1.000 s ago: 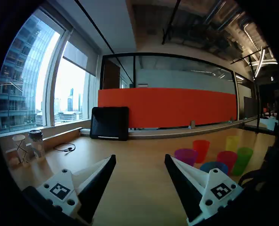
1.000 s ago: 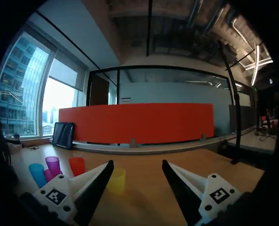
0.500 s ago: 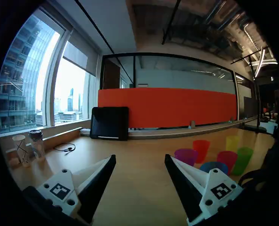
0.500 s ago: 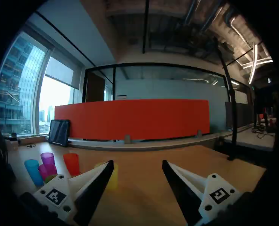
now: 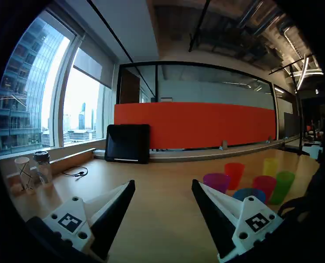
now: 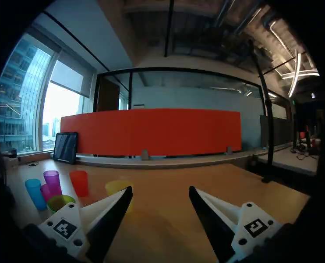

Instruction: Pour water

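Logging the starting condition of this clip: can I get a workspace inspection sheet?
Surface: wooden table, light finish.
Job's things: six plastic cups clustered together: purple cup, orange cup, yellow cup, pink cup, green cup, blue cup.
Clutter: paper cup and lidded cup by the window; black screen propped at the table's far edge.
Grippers: left claw open, holding nothing; right claw open, holding nothing.
Cables: black cable lying on the table.
Surroundings: orange partition, large window.

High-rise office: long wooden desk (image 5: 162, 219), orange divider panel (image 5: 193, 125), glass partition (image 5: 215, 83), skyline windows (image 5: 79, 109).
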